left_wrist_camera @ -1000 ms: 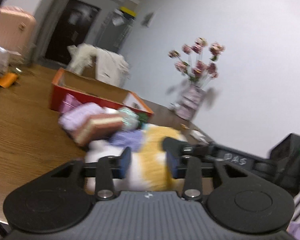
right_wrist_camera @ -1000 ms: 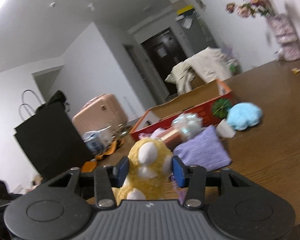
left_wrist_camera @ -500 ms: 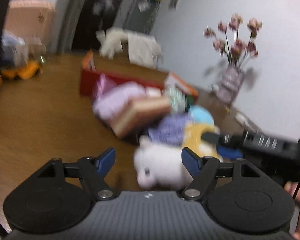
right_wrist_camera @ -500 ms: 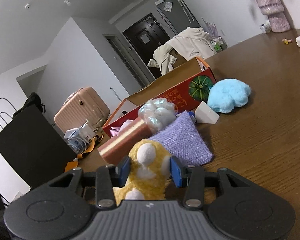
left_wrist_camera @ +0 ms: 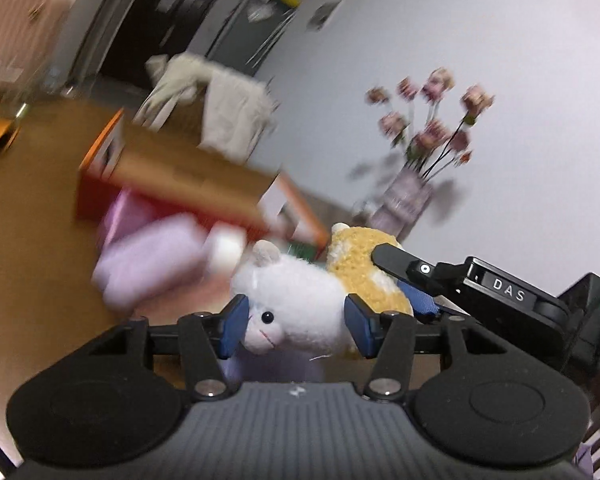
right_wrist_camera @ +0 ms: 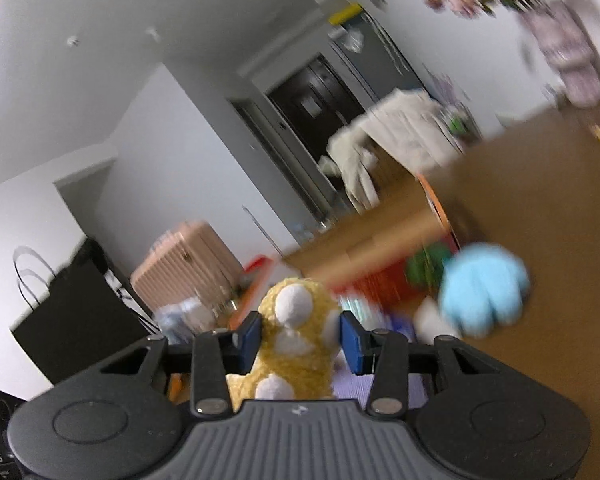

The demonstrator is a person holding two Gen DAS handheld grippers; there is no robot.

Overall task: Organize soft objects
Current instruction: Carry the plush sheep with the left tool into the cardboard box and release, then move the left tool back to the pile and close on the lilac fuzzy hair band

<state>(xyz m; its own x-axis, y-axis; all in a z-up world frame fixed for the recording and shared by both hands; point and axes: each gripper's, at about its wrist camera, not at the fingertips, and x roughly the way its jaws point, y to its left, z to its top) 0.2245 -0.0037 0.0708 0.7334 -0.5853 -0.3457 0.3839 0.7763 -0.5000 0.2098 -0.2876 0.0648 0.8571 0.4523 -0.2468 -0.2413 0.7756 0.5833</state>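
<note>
A white lamb plush sits between the blue pads of my left gripper. The jaws are closing and both pads touch its sides. Just right of it, a yellow plush is clamped in my right gripper, which reaches in from the right. In the right wrist view the same yellow plush with white spots fills my right gripper, shut on it. Ahead stands an orange-red cardboard box with its top open. A blue plush lies by the box's corner.
Purple soft items lie blurred in front of the box on the wooden table. A purple cloth lies under my right gripper. A vase of pink flowers stands by the wall. A cream garment hangs behind the box.
My left gripper's jaws spread wide around the white plush, then came in against it. Both grippers moved closer to the box, the right one keeping the yellow plush.
</note>
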